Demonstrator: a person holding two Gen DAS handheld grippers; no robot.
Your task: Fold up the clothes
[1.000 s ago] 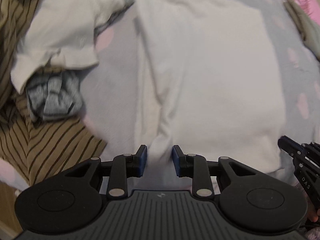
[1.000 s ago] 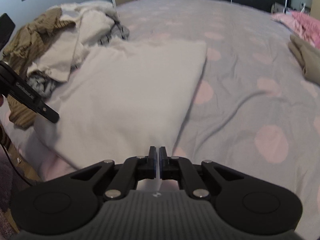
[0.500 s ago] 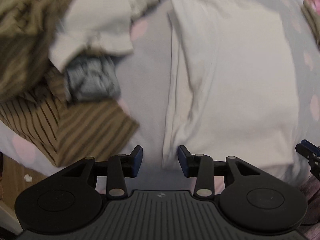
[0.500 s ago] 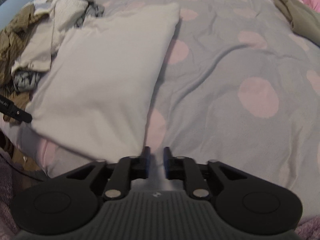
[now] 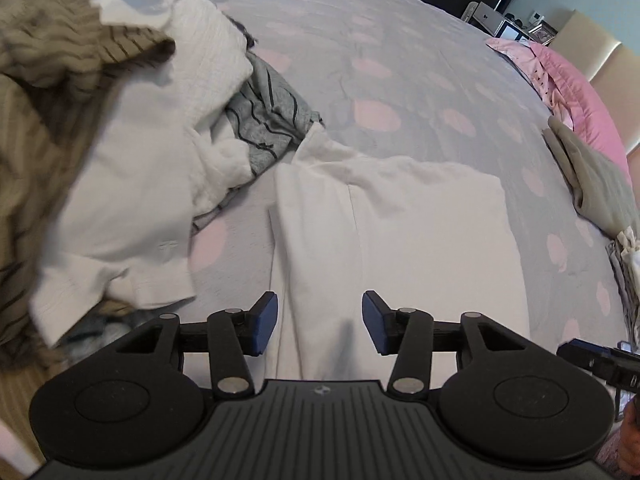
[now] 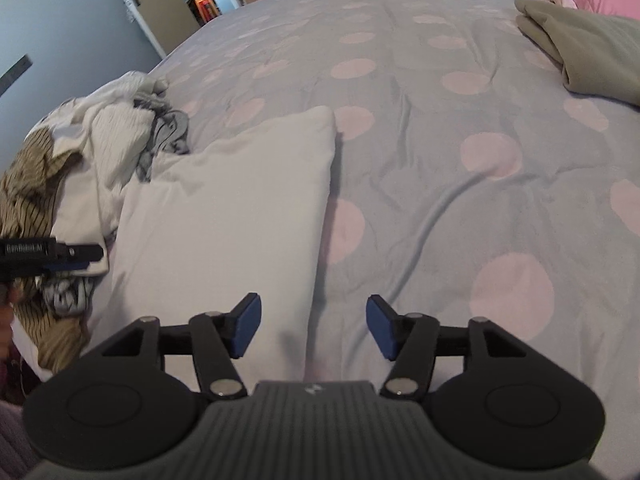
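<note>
While both tools just opened empty, smooth white rectangular garment, dotted grey bedspread.

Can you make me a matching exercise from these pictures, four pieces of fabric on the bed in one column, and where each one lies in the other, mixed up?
Things:
1. white folded garment
2. grey striped garment
3. olive folded garment
4. pink pillow

Places:
A. at the far right edge of the bed, beside the pink pillow
B. spread flat just ahead of both open grippers
C. at the head of the bed, far right
D. tucked in the jumbled pile, at the far corner of the white folded garment

Pairs: 1-B, 2-D, 3-A, 4-C
</note>
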